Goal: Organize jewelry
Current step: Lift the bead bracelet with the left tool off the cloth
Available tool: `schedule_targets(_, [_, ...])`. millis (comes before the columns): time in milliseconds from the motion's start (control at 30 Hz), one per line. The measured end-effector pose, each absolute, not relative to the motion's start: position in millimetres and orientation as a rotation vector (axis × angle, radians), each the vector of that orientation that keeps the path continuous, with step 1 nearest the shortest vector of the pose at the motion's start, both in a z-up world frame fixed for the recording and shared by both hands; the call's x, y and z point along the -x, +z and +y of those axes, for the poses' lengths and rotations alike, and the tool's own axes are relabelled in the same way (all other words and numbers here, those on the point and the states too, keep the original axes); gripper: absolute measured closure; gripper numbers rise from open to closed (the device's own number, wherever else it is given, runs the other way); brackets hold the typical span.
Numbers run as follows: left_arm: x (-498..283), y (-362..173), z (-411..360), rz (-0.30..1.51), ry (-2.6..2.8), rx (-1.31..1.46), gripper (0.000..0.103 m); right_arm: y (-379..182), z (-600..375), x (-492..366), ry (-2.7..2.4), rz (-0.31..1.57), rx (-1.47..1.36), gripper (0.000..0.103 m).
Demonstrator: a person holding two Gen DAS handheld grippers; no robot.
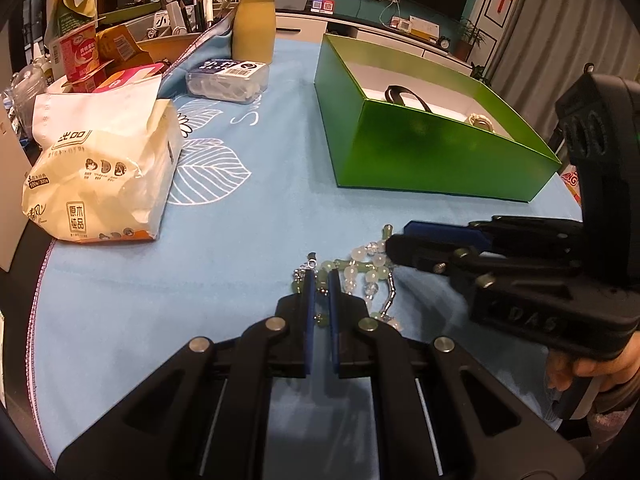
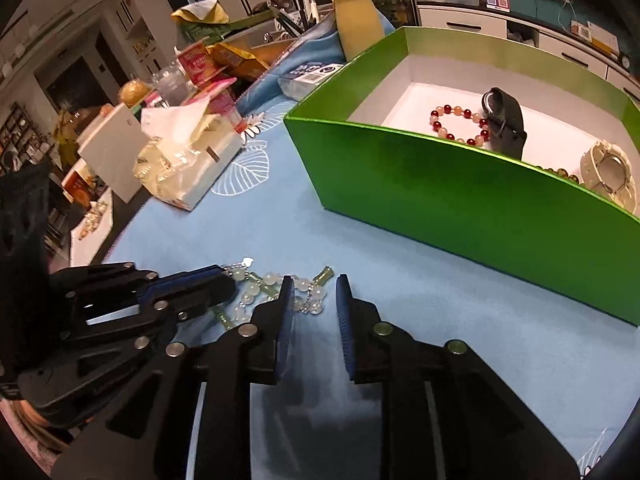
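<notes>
A string of pale green and clear beads (image 1: 360, 268) with a silver chain lies bunched on the blue cloth. My left gripper (image 1: 321, 278) is shut on its left part, with beads showing between the blue pads. My right gripper (image 2: 314, 282) stands open at the string's right end (image 2: 308, 300); a clear gap shows between its pads, and some beads lie by the left fingertip. Seen from the left wrist, the right gripper (image 1: 394, 246) reaches in from the right. The green box (image 2: 460, 200) behind holds a red bead bracelet (image 2: 456, 112), a black watch (image 2: 506, 120) and a white watch (image 2: 608, 168).
A tissue pack (image 1: 108, 176) lies at the left near the cloth's edge. Behind it stand snack packets (image 1: 80, 56), a clear plastic case (image 1: 228, 80) and a yellow bottle (image 1: 254, 28). Blue cloth (image 1: 260, 208) lies bare between the beads and the green box (image 1: 432, 156).
</notes>
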State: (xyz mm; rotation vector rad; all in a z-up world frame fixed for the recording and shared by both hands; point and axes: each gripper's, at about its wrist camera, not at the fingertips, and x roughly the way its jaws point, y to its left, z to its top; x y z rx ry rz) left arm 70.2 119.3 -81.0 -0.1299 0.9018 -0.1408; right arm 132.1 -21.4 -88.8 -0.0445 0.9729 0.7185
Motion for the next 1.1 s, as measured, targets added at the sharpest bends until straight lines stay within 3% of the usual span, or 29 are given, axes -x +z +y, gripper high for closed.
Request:
schedule_targets(233, [-69.4, -82.3, 117.1, 0.902, -0.129, 0.099, 0.097, -87.5, -13.4, -113.1, 0.709, 0.949, 0.224, 0.084])
schedule_targets(333, [-70.9, -82.6, 116.2, 0.907, -0.133, 0.099, 0.097, -87.3, -21.9, -114.4, 0.708, 0.958, 0.225, 0.091])
schedule_targets(633, [-69.0, -82.8, 117.7, 0.909, -0.133, 0.104, 0.097, -79.5, -28.2, -133.5, 0.699, 0.991, 0.014, 0.088])
schedule_targets(1100, [-68.6, -83.4, 113.2, 0.905, -0.128, 0.075, 0.096, -87.1, -23.3, -117.9, 0.683, 0.996, 0.129, 0.087])
